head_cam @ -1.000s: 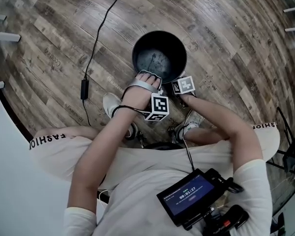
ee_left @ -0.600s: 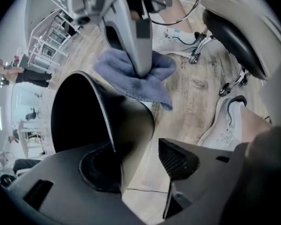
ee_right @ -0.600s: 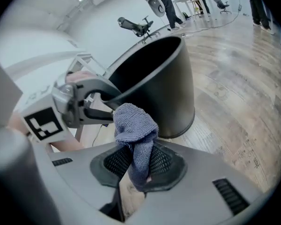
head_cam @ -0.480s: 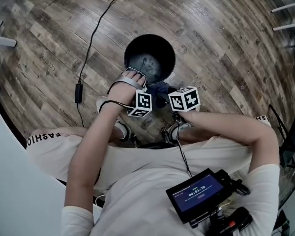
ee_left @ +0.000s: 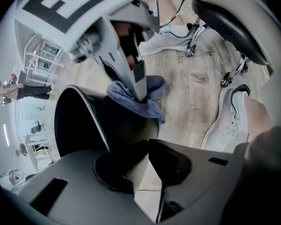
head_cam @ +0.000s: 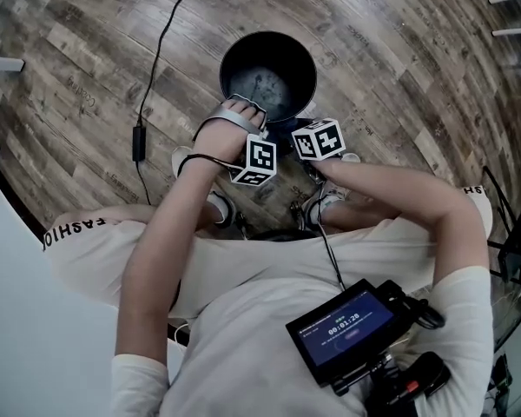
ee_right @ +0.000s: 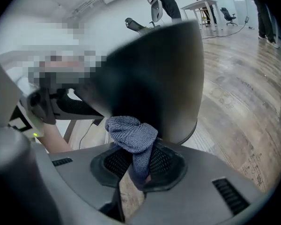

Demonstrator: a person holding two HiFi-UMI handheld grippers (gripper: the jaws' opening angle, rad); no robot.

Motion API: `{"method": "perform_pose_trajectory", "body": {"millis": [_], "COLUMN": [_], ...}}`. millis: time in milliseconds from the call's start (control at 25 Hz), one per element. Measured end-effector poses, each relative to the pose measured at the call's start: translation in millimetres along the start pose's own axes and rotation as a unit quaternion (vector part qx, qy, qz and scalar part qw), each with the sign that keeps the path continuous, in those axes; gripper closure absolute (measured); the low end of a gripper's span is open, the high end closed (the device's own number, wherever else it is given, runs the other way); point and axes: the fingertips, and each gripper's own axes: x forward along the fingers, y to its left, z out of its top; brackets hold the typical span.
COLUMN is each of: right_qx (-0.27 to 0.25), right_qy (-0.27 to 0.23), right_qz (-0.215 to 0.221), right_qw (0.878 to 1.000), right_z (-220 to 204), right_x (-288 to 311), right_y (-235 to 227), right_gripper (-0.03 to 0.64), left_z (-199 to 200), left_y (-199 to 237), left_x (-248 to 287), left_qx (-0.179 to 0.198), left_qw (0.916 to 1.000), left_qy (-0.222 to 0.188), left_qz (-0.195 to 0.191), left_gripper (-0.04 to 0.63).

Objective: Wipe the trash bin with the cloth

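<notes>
Cloth [ee_right: 131, 134] clamped in right claw [ee_right: 136, 172], beside bin [ee_right: 154, 78]

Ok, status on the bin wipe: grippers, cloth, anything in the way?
Left gripper: jaws just closed on trash bin rim. Right gripper shut on blue-grey cloth, bunched against bin's outer wall. Floor cable lies left of bin, apart from it.

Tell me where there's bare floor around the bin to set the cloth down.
Bare floor lies right of the trash bin and beyond it; a narrower strip lies between bin and cable. The near side is crowded: cloth, shoes.
</notes>
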Motion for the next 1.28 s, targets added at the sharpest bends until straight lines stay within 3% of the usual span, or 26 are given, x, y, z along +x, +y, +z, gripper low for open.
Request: {"method": "perform_pose_trajectory", "body": {"millis": [400,560,600,680,760,880,960,1040,1120,1200,1280], "right_qx": [0.014,0.061,0.068,0.084,0.091,0.058,0.048,0.044,0.034,0.032,0.026], "right_qy": [0.025,0.027,0.030,0.048,0.070,0.090,0.075,0.039,-0.010,-0.071,-0.146], "right_qz": [-0.062,-0.073,-0.074,-0.084,-0.088,-0.086,-0.094,-0.110,-0.128,-0.136,-0.131], "right_qw": [0.998,0.995,0.994,0.992,0.990,0.991,0.992,0.992,0.991,0.988,0.980], "right_z": [-44,-57,-55,-52,-57,-47,-29,-3,32,69,112], "right_x": [82,94,93,80,53,-1,-41,-80,-120,-159,-199], "right_y": [-59,-77,-77,-76,-70,-63,-62,-65,-70,-67,-53], "right_gripper": [0.541,0.541,0.541,0.541,0.541,0.541,0.541,0.541,0.541,0.541,0.541], "left_z": [2,8,9,10,14,11,5,-5,-24,-50,-80], "left_y": [3,5,7,6,1,8,13,22,40,63,82], "left_x": [2,2,2,-4,-19,-53,-82,-110,-139,-173,-208], "left_qx": [-0.011,-0.032,-0.044,-0.061,-0.074,-0.111,-0.150,-0.209,-0.295,-0.387,-0.455], "left_qw": [0.9999,0.9994,0.9988,0.9972,0.9952,0.9893,0.9820,0.9680,0.9398,0.8954,0.8488], "left_qy": [0.000,-0.012,-0.022,-0.043,-0.064,-0.092,-0.114,-0.139,-0.172,-0.213,-0.245], "left_qz": [-0.003,0.008,0.009,0.001,-0.012,-0.018,-0.020,-0.015,0.010,0.057,0.111], "left_gripper": [0.488,0.480,0.452,0.388,0.382,0.344,0.334,0.334,0.334,0.336,0.336]}}
